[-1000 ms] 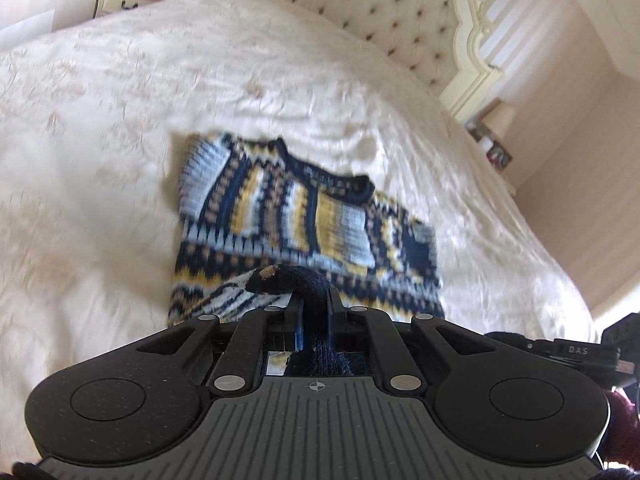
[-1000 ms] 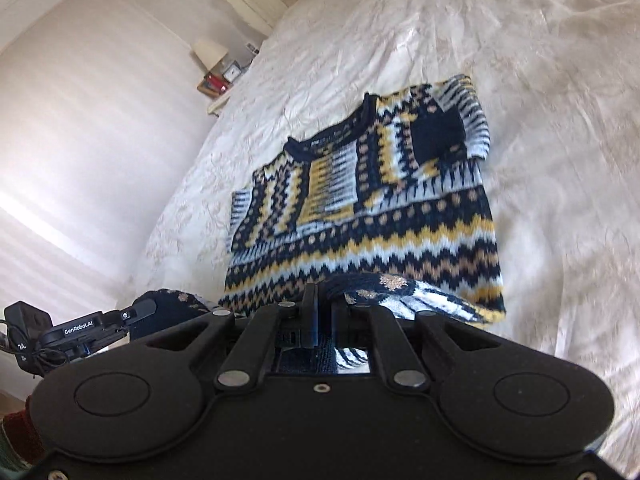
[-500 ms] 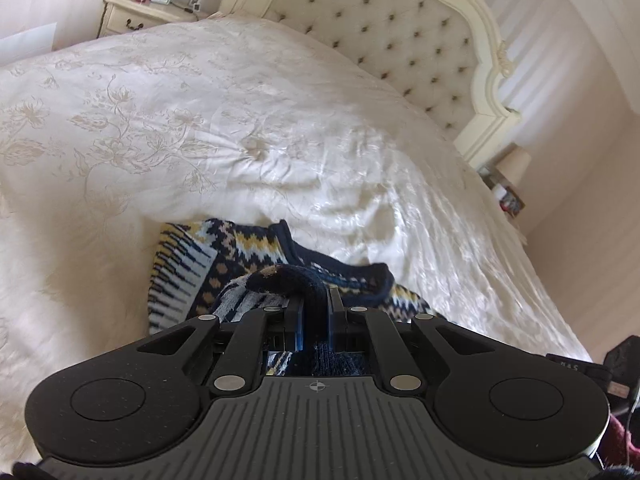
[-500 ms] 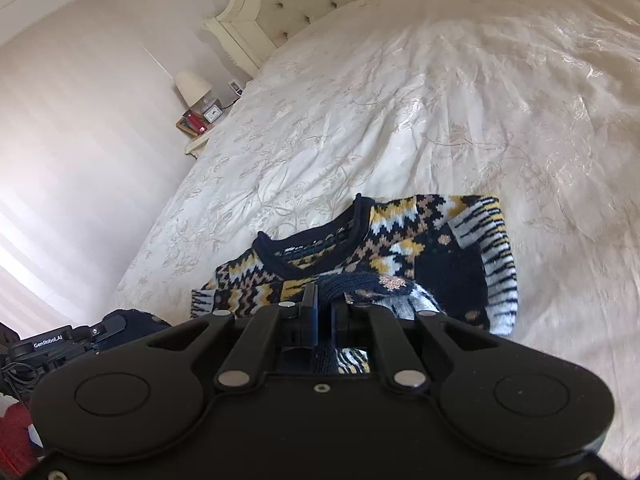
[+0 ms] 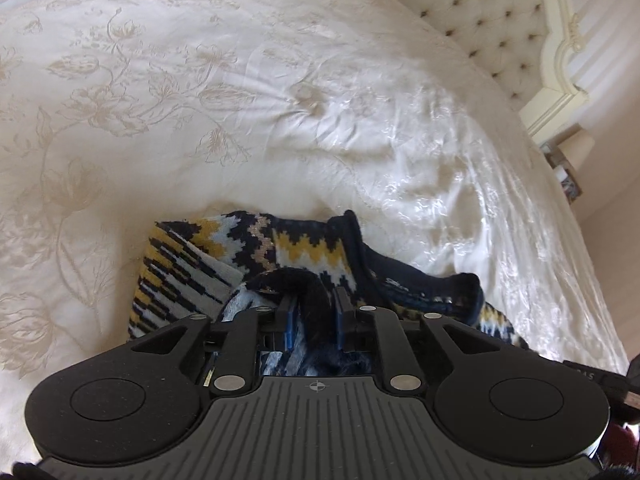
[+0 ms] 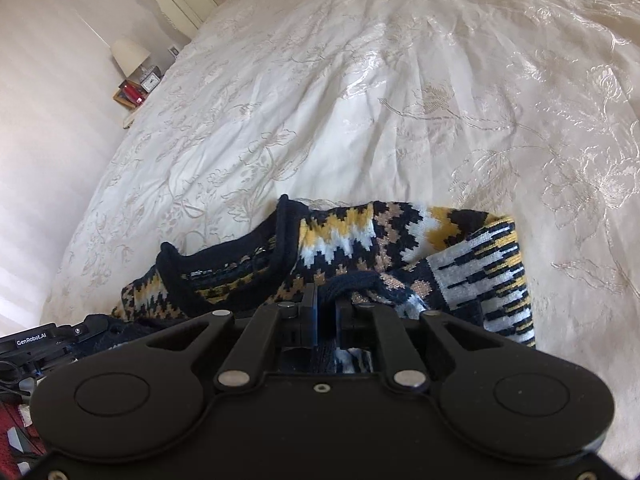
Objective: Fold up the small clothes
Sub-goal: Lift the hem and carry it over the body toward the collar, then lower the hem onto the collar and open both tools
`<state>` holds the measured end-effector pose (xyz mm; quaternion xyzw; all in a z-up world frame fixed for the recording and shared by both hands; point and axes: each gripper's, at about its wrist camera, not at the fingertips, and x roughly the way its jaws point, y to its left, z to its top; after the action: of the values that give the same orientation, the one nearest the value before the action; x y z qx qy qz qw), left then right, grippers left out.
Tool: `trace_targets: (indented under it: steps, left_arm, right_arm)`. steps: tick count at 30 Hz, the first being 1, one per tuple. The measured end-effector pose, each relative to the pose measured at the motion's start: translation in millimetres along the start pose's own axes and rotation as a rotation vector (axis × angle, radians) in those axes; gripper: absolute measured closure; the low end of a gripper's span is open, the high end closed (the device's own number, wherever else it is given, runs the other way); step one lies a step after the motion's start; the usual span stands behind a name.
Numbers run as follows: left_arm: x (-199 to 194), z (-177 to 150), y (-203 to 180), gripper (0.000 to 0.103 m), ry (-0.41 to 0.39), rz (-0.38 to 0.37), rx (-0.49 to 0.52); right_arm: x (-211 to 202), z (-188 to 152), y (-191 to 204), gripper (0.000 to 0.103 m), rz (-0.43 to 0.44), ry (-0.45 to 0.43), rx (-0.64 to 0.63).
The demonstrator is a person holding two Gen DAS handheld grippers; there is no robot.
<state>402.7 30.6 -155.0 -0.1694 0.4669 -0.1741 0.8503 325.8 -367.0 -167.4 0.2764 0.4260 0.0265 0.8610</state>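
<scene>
My left gripper [image 5: 313, 304] is clenched on a dark navy fold of the knitted sweater with navy, yellow, white and tan zigzag bands [image 5: 304, 246], the fabric bunched between its blue-padded fingers [image 5: 289, 317]. The rest of the sweater lies just ahead of and beneath that gripper on the cream bedspread with embroidered flowers [image 5: 168, 92], its navy ribbed neckline [image 5: 360, 256] ahead and to the right. My right gripper [image 6: 326, 304] likewise grips a navy edge of the same sweater [image 6: 360, 236], jaws pinched close on the cloth. From there the neckline [image 6: 224, 276] sits ahead to the left, and a striped sleeve [image 6: 484, 276] to the right. Far ahead on the left stand a cream lamp [image 6: 130, 54] and the tufted cream headboard [image 5: 480, 12].
</scene>
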Motion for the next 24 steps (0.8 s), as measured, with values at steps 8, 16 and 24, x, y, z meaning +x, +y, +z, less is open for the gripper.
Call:
trace_targets:
  steps: [8,16,24]
  left_arm:
    - [-5,19,-2,0.066,-0.082,0.065,0.030]
    - [-32,15,-27,0.064,-0.108,0.060,0.163]
    - [-33,-32,-59,0.062,-0.005,0.023,0.333]
  right_arm:
    - [5,8,-3,0.078,-0.016,-0.012,-0.021]
    - [-19,6,1,0.040,-0.038,-0.107,-0.055]
    - [-32,-19,40,0.036,-0.037,-0.079,-0.269]
